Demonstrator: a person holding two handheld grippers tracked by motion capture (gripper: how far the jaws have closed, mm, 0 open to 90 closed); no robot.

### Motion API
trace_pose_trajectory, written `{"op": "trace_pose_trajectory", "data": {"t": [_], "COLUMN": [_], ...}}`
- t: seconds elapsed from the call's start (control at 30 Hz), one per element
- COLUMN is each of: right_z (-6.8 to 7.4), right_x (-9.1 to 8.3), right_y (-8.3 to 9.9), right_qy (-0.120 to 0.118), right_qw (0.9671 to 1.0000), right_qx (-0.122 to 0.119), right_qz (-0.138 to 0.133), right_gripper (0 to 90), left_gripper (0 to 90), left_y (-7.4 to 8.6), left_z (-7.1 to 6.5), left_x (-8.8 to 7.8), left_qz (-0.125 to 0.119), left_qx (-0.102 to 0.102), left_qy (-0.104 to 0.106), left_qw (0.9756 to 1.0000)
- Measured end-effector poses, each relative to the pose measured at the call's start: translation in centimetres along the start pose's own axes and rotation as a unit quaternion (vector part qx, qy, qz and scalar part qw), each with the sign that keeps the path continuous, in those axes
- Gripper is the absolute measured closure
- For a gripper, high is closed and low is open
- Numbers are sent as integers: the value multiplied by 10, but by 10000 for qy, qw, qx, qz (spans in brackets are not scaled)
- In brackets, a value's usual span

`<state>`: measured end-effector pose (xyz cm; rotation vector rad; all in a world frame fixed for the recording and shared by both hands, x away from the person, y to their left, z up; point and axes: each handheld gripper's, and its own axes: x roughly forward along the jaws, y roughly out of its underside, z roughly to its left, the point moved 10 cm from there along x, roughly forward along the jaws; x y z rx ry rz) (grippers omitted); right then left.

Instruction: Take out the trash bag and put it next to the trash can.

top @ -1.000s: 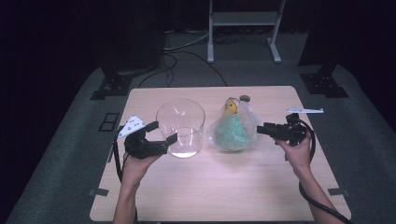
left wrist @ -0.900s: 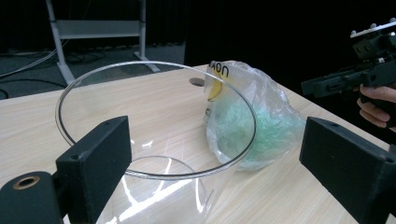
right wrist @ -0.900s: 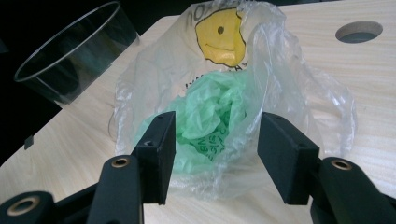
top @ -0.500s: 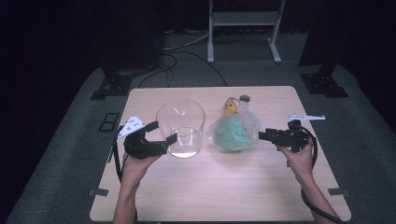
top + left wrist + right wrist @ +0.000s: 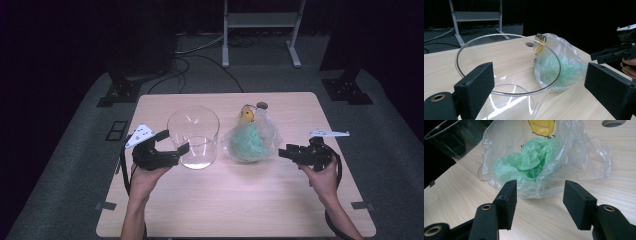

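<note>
The big round clear glass bowl stands on the pale wooden desk. The left gripper waits at its near side with jaws wide apart around the wall, probably to keep it steady. Just beside the bowl lies the clear plastic bag with green crumpled stuff inside. The right gripper points at the bag, jaws apart and empty, likely ready to grab it.

The clear plastic bag carries dark letters near its top, seen from behind, roughly "uov". Dark print on the green bag inside is too crumpled to read.
</note>
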<state>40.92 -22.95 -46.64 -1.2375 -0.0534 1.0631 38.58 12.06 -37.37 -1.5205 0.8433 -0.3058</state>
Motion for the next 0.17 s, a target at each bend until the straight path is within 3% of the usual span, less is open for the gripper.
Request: {"op": "trace_pose_trajectory", "data": {"t": [0.17], "right_z": [-4], "right_x": [-5], "right_y": [7], "right_qy": [-3], "right_qw": [9998], "right_qx": [99], "right_qz": [-147], "right_gripper": [435], "left_gripper": [79], "left_y": [-1], "left_z": [0], "left_x": [0], "left_qz": [-11], "left_qx": [-4], "left_qy": [0], "left_qw": [10000]}}
